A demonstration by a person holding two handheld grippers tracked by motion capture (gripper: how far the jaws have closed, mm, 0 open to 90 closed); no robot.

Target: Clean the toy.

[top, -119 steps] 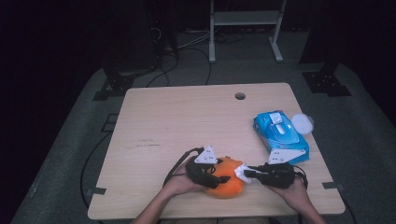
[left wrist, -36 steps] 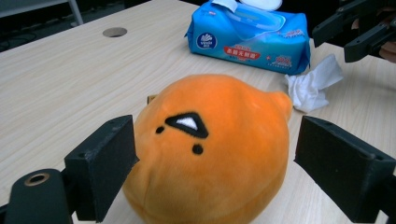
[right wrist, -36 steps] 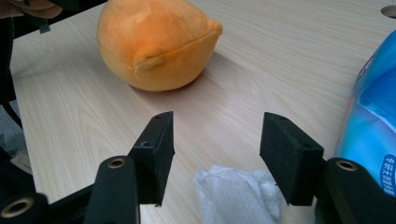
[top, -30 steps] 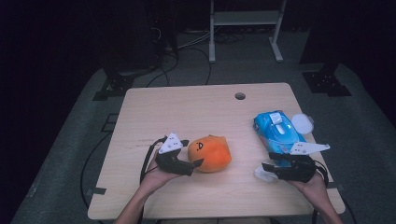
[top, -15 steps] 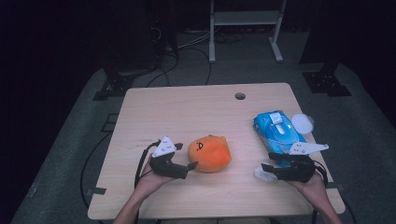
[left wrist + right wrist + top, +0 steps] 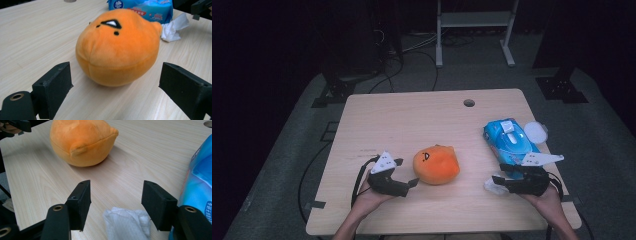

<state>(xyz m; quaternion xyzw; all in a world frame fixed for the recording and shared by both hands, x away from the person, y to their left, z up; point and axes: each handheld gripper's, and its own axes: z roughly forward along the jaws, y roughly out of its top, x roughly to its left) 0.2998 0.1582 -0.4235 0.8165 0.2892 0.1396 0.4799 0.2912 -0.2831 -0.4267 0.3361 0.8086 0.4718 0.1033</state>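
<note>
An orange plush toy [image 6: 436,164] with a small face lies on the wooden table [image 6: 412,120], front of centre. My left gripper [image 6: 408,172] sits just left of it, open, its jaws on either side of the gap before the plush [image 6: 117,47] and not touching it. My right gripper [image 6: 493,181] rests near the front right, open. A crumpled white tissue [image 6: 127,222] lies on the table low between its jaws, and the pads [image 6: 81,195] stand clear of it. The plush [image 6: 80,142] is farther ahead of that gripper [image 6: 116,200].
A blue pack of wet wipes [image 6: 509,140] lies at the right, just behind the right gripper, with a round white lid [image 6: 536,132] beside it. A cable hole [image 6: 469,103] is at the table's far edge. The table's front edge is close under both hands.
Four seconds ago both grippers were at the plush. Over the last second the left gripper has drawn a little left and toward the front edge. The plush and right gripper kept still.
</note>
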